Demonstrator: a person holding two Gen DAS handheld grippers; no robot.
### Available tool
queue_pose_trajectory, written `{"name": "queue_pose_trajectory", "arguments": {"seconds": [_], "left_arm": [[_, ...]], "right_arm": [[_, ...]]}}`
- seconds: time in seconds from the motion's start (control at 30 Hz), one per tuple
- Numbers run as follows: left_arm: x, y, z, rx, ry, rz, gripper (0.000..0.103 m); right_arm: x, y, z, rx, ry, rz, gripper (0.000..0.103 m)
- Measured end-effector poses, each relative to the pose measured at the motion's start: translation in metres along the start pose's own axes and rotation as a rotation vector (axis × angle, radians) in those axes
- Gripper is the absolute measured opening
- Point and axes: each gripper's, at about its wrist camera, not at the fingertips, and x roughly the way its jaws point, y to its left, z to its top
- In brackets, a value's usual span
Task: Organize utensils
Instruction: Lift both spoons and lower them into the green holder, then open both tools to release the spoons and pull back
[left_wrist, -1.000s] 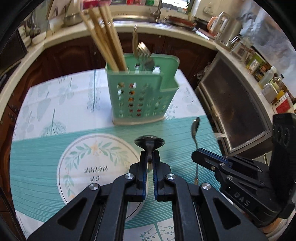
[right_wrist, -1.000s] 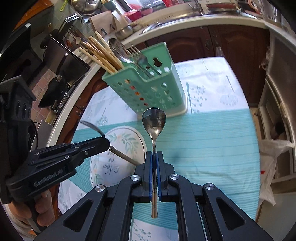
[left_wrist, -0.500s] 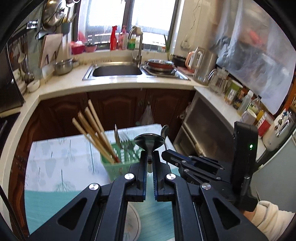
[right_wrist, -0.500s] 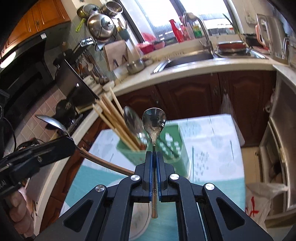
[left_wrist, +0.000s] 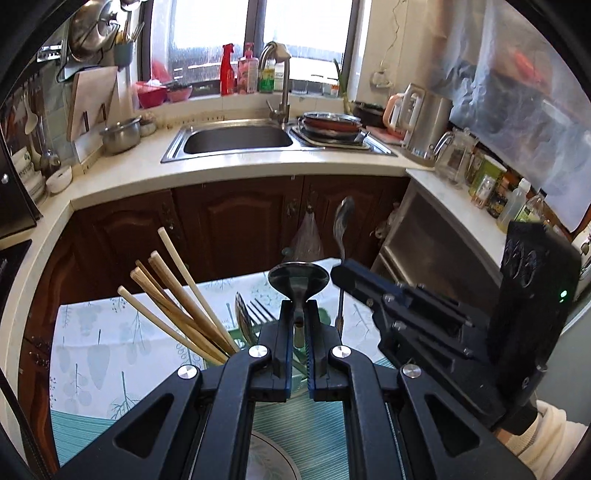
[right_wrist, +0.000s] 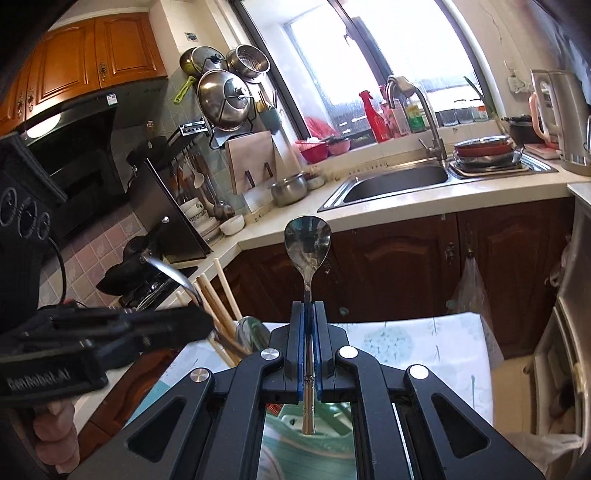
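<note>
Above the green plastic utensil holder (left_wrist: 242, 338), both tongs, left (left_wrist: 298, 325) and right (right_wrist: 309, 334), clamp a shiny steel spoon each (left_wrist: 298, 282) (right_wrist: 307, 245), handle down, probably for dropping inside.

From my remote seat, I see a steel sink (left_wrist: 236, 140) set in a pale countertop (left_wrist: 258, 168), its faucet (left_wrist: 275, 85) rising before a bright window (right_wrist: 376, 48). Pot lids (right_wrist: 225, 96) hang by a cutting board (right_wrist: 251, 162), and a kettle (left_wrist: 421, 122) stands right of stacked pans (left_wrist: 330, 123). Dark wooden cabinets (left_wrist: 236, 221) run beneath.
</note>
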Motion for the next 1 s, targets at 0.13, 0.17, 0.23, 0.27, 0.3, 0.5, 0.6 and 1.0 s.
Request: {"name": "queue_pose_trajectory", "arguments": {"seconds": [0.13, 0.17, 0.23, 0.27, 0.3, 0.5, 0.6, 1.0], "left_arm": [[0.02, 0.004, -0.008, 0.009, 0.034, -0.003, 0.003], [0.025, 0.004, -0.011, 0.011, 0.041, -0.003, 0.003], [0.033, 0.007, -0.014, 0.011, 0.057, -0.005, 0.003], [0.035, 0.007, -0.016, 0.011, 0.063, -0.006, 0.003], [0.04, 0.007, -0.018, 0.009, 0.073, -0.006, 0.003], [0.06, 0.012, -0.031, -0.006, 0.136, -0.01, 0.003], [0.064, 0.014, -0.036, -0.014, 0.158, -0.013, 0.003], [0.054, 0.02, -0.046, -0.047, 0.209, -0.026, 0.004]], "right_arm": [[0.023, -0.005, -0.007, -0.045, -0.015, -0.001, 0.004], [0.031, -0.007, -0.011, -0.064, -0.011, -0.005, 0.004], [0.04, -0.007, -0.02, -0.089, -0.001, -0.006, 0.004], [0.045, -0.008, -0.024, -0.1, 0.005, -0.002, 0.004], [0.05, -0.008, -0.028, -0.107, 0.009, 0.001, 0.004], [0.072, -0.007, -0.059, -0.15, 0.04, 0.015, 0.004], [0.084, -0.004, -0.076, -0.166, 0.073, 0.004, 0.005], [0.067, -0.002, -0.114, -0.149, 0.134, -0.018, 0.018]]}}
